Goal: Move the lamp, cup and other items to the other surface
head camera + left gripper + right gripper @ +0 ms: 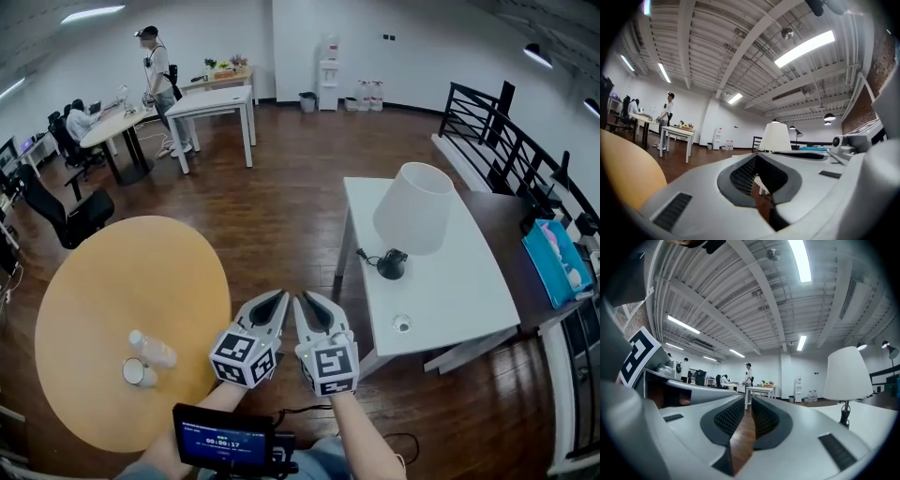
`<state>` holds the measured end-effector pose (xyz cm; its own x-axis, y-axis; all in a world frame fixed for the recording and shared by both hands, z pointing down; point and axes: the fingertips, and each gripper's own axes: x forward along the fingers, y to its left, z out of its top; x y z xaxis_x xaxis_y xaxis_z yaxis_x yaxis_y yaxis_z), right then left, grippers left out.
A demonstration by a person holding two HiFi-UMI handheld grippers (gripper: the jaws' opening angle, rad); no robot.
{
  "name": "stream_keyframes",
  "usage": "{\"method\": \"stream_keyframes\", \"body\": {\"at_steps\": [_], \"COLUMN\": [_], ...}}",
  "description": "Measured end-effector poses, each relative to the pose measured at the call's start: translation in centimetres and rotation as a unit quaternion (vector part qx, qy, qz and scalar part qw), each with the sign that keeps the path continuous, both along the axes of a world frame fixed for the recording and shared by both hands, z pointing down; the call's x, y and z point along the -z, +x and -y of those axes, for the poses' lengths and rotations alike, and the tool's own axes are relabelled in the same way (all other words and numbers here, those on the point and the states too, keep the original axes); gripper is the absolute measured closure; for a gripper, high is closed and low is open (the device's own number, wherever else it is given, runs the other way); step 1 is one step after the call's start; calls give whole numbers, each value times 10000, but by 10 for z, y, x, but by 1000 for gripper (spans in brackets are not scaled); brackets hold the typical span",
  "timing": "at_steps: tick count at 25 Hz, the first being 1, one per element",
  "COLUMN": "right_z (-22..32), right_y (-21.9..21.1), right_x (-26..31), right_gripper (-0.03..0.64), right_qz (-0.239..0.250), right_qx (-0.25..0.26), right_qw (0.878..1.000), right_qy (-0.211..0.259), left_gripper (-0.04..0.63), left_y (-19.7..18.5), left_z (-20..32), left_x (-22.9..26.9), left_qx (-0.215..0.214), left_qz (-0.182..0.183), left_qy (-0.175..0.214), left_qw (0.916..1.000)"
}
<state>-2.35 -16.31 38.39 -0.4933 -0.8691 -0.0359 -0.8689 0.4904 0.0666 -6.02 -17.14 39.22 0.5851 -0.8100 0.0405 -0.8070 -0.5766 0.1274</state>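
White-shaded lamp (413,210) is seen upright on the table (450,295), ahead and right of the right gripper (309,305), the nearer of the 2, whose jaws are held barely apart, empty.

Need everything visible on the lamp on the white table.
The lamp is a table lamp with a plain white tapered shade, wider at the bottom, on a thin dark stem and a round black base. A short black cord lies beside the base, toward the table's left edge. It stands upright on the white table, in its far left part. Only the tabletop touches it.
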Motion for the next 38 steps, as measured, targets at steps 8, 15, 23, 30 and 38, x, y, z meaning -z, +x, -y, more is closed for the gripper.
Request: {"method": "stream_keyframes", "body": {"at_steps": [8,15,23,30,38], "right_z": [3,30,82,126,195], "right_y": [67,162,241,280,296], "right_x": [-9,-22,-51,-93,-123], "right_gripper": [503,483,451,408,367], "right_qz": [76,52,138,214,117], "right_qx": [-808,-1180,-1177,-1069,-953], "right_qw": [9966,9930,9927,9929,9945], "right_qy": [-127,-52,-215,-479,-408], "left_gripper": [563,543,543,543,543], "left_y": [46,139,214,246,240], "left_z": [2,27,75,106,144], "left_x": [0,-18,-29,-60,-87], "left_qx": [-598,-917,-771,-569,-225], "left_qz": [59,77,31,94,215], "left_qy": [-10,-60,-83,-291,-430], "left_qw": [9982,9957,9970,9979,9986]}}
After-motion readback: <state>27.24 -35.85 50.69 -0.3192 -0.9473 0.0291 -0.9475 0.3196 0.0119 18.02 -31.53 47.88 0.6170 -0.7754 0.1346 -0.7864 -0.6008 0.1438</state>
